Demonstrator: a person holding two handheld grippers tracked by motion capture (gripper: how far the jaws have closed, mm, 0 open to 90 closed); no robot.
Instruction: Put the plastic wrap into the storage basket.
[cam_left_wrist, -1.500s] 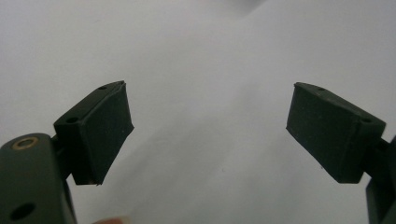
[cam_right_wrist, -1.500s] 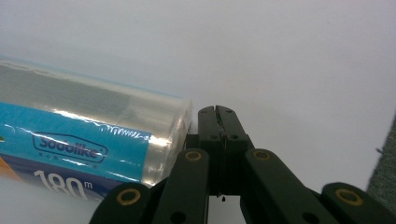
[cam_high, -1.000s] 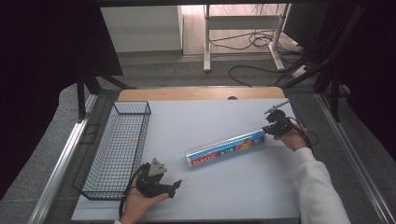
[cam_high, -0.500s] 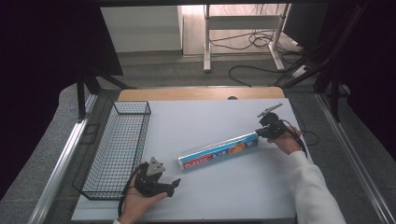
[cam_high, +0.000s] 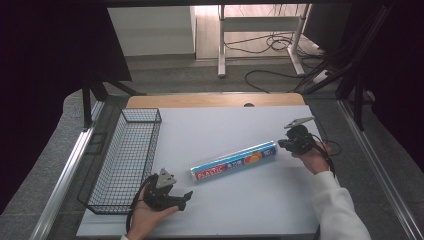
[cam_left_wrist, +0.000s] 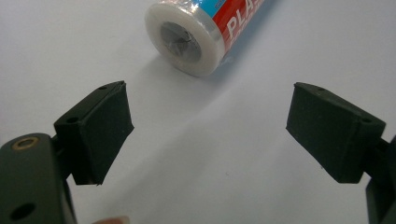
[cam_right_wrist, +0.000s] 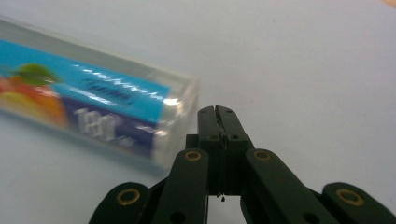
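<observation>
Wrap roll (cam_high: 235, 161) lies between two grippers on the white table (cam_high: 220, 130).
Right gripper (cam_right_wrist: 217, 114), jaws pressed together and empty, sits just beside the roll's blue end; left gripper (cam_left_wrist: 205, 130), jaws wide apart, faces the capped end, nothing between. A wire basket (cam_high: 127, 155) stands beyond the left gripper.

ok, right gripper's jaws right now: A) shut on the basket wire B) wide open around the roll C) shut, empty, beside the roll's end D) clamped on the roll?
C: in the right gripper view the right gripper has its jaws pressed together with nothing between, just beside the end of the plastic wrap roll.
</observation>
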